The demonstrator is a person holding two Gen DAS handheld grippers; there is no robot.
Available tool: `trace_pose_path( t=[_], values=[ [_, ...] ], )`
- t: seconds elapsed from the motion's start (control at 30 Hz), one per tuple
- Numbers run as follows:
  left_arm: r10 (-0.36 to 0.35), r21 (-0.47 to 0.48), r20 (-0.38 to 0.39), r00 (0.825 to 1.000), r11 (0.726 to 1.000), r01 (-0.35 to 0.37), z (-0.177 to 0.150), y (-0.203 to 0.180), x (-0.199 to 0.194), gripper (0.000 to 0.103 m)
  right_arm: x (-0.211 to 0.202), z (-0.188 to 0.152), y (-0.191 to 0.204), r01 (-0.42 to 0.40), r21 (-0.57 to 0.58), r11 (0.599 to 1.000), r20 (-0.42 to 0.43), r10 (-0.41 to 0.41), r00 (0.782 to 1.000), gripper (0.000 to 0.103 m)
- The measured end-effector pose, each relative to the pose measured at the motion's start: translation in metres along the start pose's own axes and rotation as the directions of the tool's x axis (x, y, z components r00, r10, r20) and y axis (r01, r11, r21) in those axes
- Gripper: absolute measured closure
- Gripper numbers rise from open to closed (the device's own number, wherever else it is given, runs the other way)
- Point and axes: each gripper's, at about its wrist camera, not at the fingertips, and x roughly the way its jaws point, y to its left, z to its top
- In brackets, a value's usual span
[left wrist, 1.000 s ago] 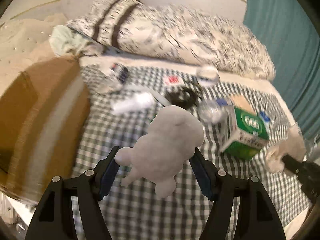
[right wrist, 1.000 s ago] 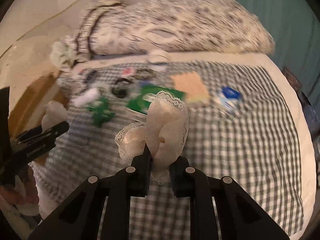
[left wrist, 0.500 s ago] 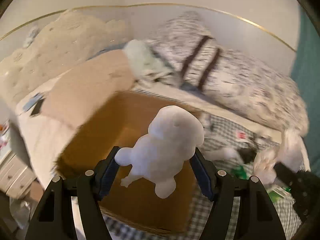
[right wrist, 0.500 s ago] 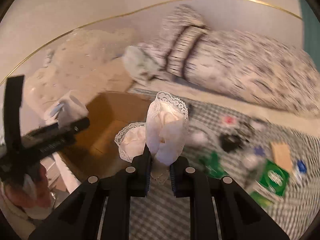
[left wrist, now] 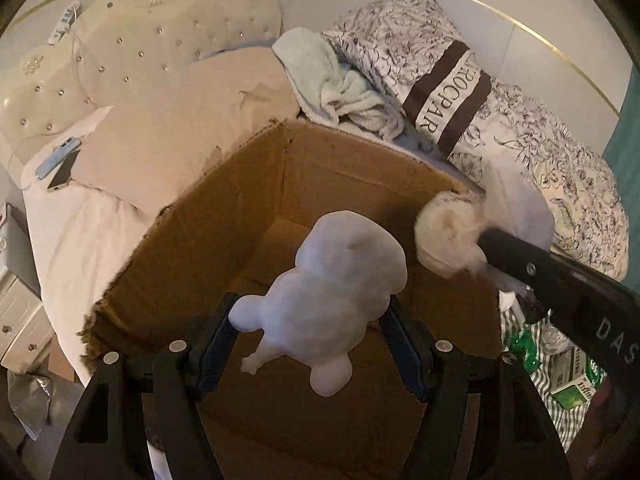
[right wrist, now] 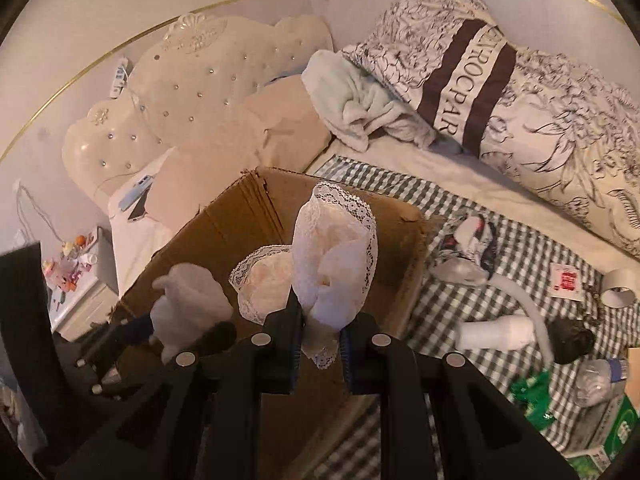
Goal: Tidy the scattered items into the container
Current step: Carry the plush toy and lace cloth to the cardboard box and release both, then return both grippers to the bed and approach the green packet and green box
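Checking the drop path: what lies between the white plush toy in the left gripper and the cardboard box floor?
Nothing: below the white plush toy, the cardboard box floor is bare, seen in the left wrist view.

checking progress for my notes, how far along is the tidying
Early. The cardboard box looks empty inside. In hand: the left gripper, its fingers opening, has the white plush toy over the box; the right gripper pinches a lace-trimmed cloth. Left on the checked bedspread: a white roll, green packets, a plastic bottle.
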Motion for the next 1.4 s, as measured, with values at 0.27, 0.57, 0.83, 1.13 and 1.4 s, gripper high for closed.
trace_pose_path(
  t=[0.27,0.57,0.83,1.13,1.4],
  values=[
    [0.019,-0.019,0.001,1.0,1.0,-0.019,-0.001,-0.003,-0.002,0.0,-0.014,-0.001,-0.014,-0.017,0.148,0.989,0.096,0.003,0.995,0.002],
    [-0.023,0.025,0.05,0.998,0.999,0.022,-0.007,-0.042,-0.031,0.0,-0.075,-0.021,-0.056,0.076,0.213,0.974,0.155,-0.111,0.982,0.002],
    [-0.162,0.149,0.09,0.983,0.978,0.148,-0.04,-0.141,-0.06,0.0,-0.166,-0.087,-0.139,0.306,0.326,0.894,0.156,-0.37,0.916,0.002],
    [-0.262,0.257,-0.023,0.965,0.931,0.259,-0.089,-0.231,-0.028,0.0,-0.214,-0.164,-0.238,0.451,0.48,0.752,-0.005,-0.512,0.859,0.002],
    [-0.257,0.246,-0.105,0.961,0.929,0.276,-0.1,-0.257,0.009,0.0,-0.184,-0.186,-0.256,0.461,0.489,0.74,-0.098,-0.479,0.872,0.002]
  ],
)
